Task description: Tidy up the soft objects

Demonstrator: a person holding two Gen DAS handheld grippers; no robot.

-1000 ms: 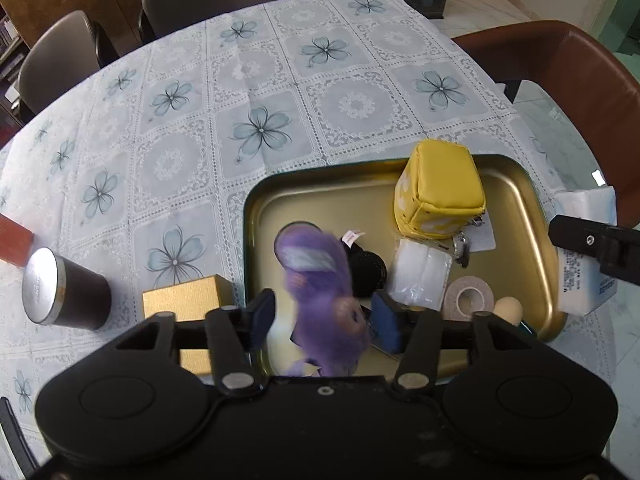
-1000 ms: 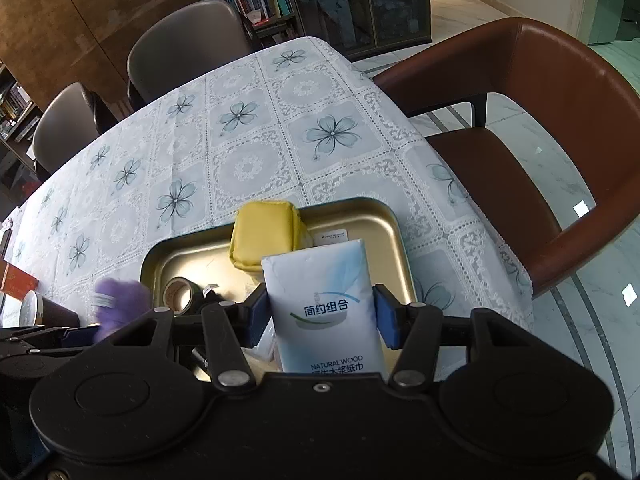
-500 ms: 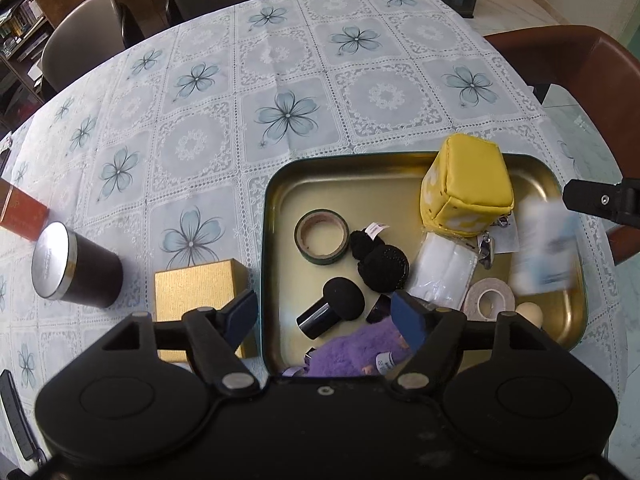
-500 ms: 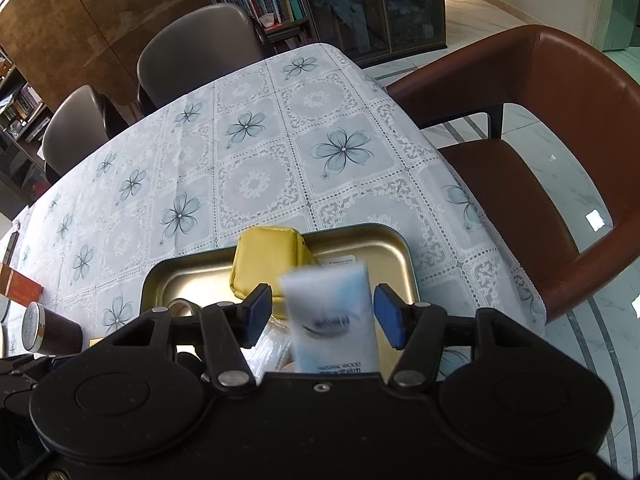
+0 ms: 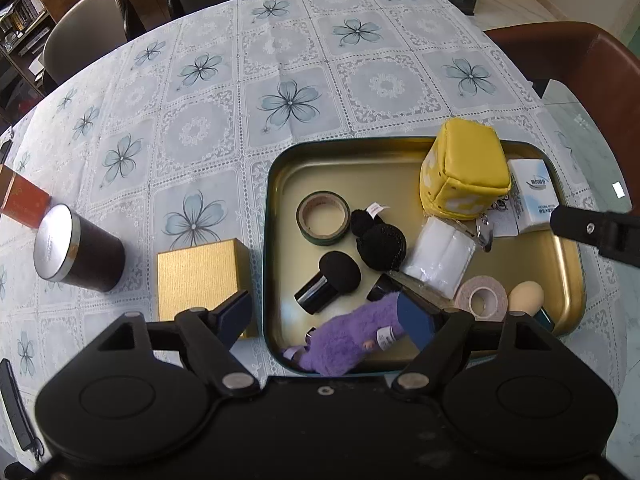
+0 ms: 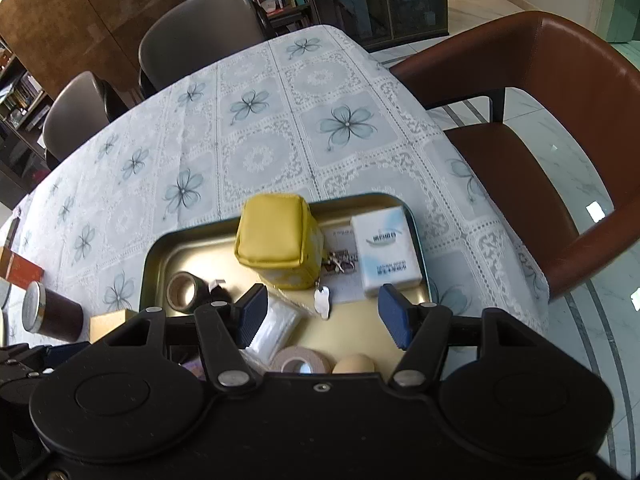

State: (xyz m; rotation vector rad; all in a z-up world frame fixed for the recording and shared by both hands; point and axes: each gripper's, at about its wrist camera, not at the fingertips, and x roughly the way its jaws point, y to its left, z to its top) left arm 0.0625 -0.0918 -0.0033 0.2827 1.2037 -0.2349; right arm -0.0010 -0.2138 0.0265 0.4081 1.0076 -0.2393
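A gold tray (image 5: 280, 184) (image 6: 160, 248) holds a yellow soft cube (image 5: 466, 172) (image 6: 280, 236), a white tissue pack (image 5: 534, 194) (image 6: 386, 250), a clear packet of white pads (image 5: 440, 260) (image 6: 272, 326) and a black pompom (image 5: 380, 242). A purple plush toy (image 5: 348, 344) lies at the tray's near edge. My left gripper (image 5: 326, 318) is open above the plush, holding nothing. My right gripper (image 6: 320, 316) is open and empty above the tray's near right part.
The tray also holds a green tape roll (image 5: 323, 218) (image 6: 182, 292), a beige tape roll (image 5: 482, 300), a makeup brush (image 5: 330, 280) and a beige sponge (image 5: 526, 298). Left of it stand a gold box (image 5: 200, 276), a dark canister (image 5: 76, 254) and a red box (image 5: 24, 204). A brown chair (image 6: 560, 120) stands right.
Both grippers opened and pulled back. The purple plush dropped from the left gripper into the tray's near edge. The tissue pack dropped from the right gripper into the tray's far right corner.
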